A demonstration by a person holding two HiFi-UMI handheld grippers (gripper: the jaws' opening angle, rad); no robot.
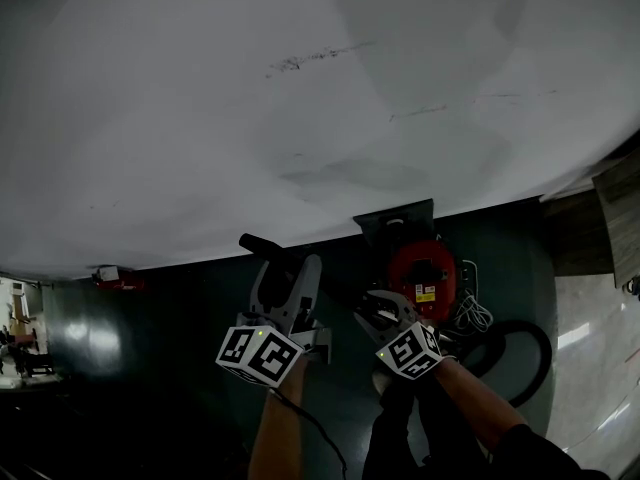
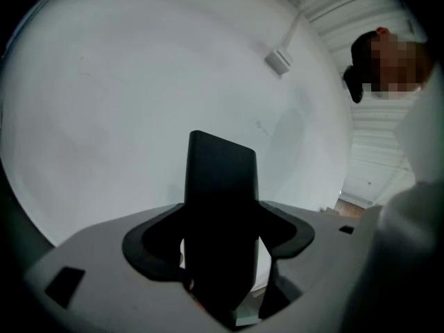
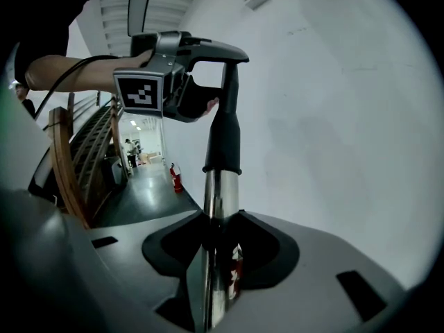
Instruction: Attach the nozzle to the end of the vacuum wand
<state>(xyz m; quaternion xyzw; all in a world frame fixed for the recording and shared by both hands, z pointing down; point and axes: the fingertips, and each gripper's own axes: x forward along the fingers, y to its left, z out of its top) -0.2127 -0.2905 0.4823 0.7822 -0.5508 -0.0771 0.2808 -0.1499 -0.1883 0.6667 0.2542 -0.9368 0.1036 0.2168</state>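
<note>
**Nozzle and wand, held in one line**

Left: left gripper (image 2: 222,259), jaws clamped on the black nozzle (image 2: 220,207), which is held up before a white wall (image 1: 300,88).

Centre: right gripper (image 3: 220,255), jaws closed round the chrome vacuum wand (image 3: 220,200). The nozzle's flared collar sits over the wand's upper end, and the two pieces are in line.

Right: red vacuum canister (image 1: 425,273) on the dark floor (image 1: 180,368), just beyond the right gripper. A black hose (image 1: 530,353) loops at its right side.

Wall (image 1: 300,88): bright, flat, nearly shadowless.
Floor (image 1: 150,368): dark; pale glare lower right (lower left too).
Wand (image 3: 220,207): streaky highlights on metal.
Gripper views: fisheye bending, black corners.
</note>
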